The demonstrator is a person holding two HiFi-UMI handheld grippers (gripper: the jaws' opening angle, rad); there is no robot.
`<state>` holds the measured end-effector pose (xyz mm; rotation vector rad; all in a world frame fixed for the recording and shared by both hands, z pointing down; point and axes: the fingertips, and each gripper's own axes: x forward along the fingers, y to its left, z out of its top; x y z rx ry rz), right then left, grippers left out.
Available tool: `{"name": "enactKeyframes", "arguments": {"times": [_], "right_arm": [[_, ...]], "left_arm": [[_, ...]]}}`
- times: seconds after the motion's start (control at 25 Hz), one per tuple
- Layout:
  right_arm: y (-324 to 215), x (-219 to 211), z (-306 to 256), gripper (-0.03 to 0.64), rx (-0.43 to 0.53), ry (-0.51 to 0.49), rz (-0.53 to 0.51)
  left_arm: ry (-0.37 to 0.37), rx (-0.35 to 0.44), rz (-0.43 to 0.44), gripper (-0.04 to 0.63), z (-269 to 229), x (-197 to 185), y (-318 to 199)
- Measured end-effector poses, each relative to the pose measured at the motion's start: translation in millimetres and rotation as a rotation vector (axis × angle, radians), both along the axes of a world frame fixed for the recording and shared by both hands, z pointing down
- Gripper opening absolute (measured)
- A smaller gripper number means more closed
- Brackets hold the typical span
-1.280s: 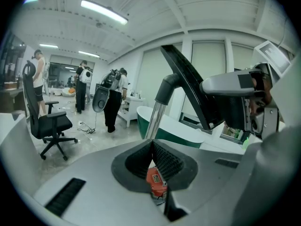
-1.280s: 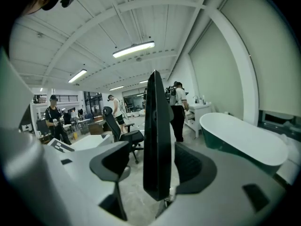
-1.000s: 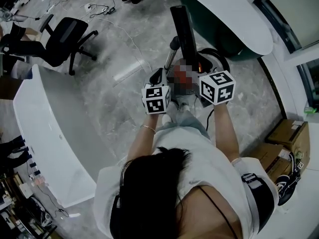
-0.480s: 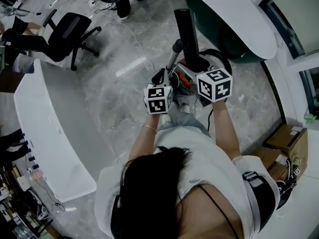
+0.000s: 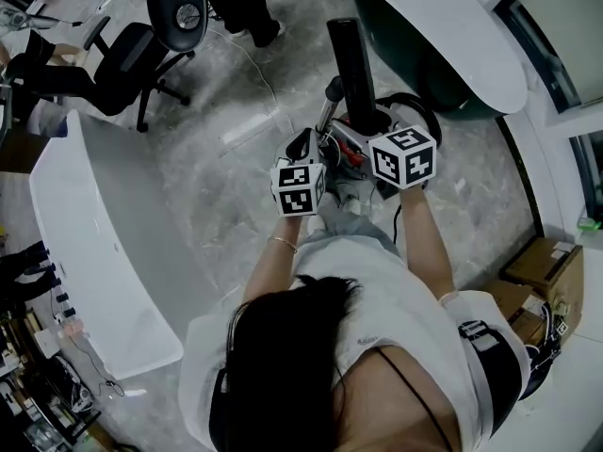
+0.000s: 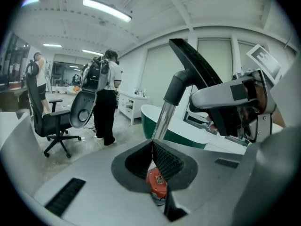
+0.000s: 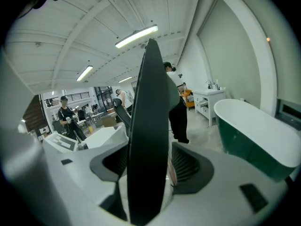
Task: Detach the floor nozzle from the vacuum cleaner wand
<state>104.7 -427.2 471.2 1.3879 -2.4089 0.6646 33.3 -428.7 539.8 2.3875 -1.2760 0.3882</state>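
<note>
The vacuum is held up in front of me. Its silver wand (image 5: 326, 111) runs up to the long black floor nozzle (image 5: 350, 59). My left gripper (image 5: 307, 147) is shut on the wand (image 6: 161, 121), just above a red catch (image 6: 156, 182). An elbow joins the wand to the nozzle (image 6: 197, 62). My right gripper (image 5: 366, 121) is shut on the floor nozzle (image 7: 149, 126), whose flat black body fills the gap between its pads (image 7: 186, 164). The right gripper's body (image 6: 230, 98) shows in the left gripper view. The joint itself is partly hidden by the marker cubes.
A white curved counter (image 5: 94, 243) stands to the left, a green and white bathtub (image 5: 443, 36) at the upper right. Behind are a black office chair (image 5: 127, 55) and a person carrying a chair shell (image 5: 179, 8). Cardboard boxes (image 5: 542, 262) sit at the right.
My right gripper has sunk a little along the nozzle. The left gripper has stayed put. A person with a chair shell has walked into view at the top.
</note>
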Motion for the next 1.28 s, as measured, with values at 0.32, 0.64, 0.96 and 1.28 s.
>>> {"name": "enactKeyframes", "arguments": {"times": [0.32, 0.64, 0.96, 1.28], "right_arm": [[-2, -8, -4, 0.126, 0.003, -0.019, -0.074], [1, -7, -2, 0.117, -0.045, -0.044, -0.093], [6, -7, -1, 0.115, -0.071, -0.061, -0.107], [12, -6, -1, 0.114, -0.084, -0.068, -0.122]], "left_arm": [[0.023, 0.020, 0.027, 0.005, -3, 8, -5], [0.062, 0.044, 0.062, 0.005, -11, 22, -8], [0.104, 0.055, 0.113, 0.045, -18, 31, -12], [0.105, 0.082, 0.204, 0.165, -22, 44, -18]]}}
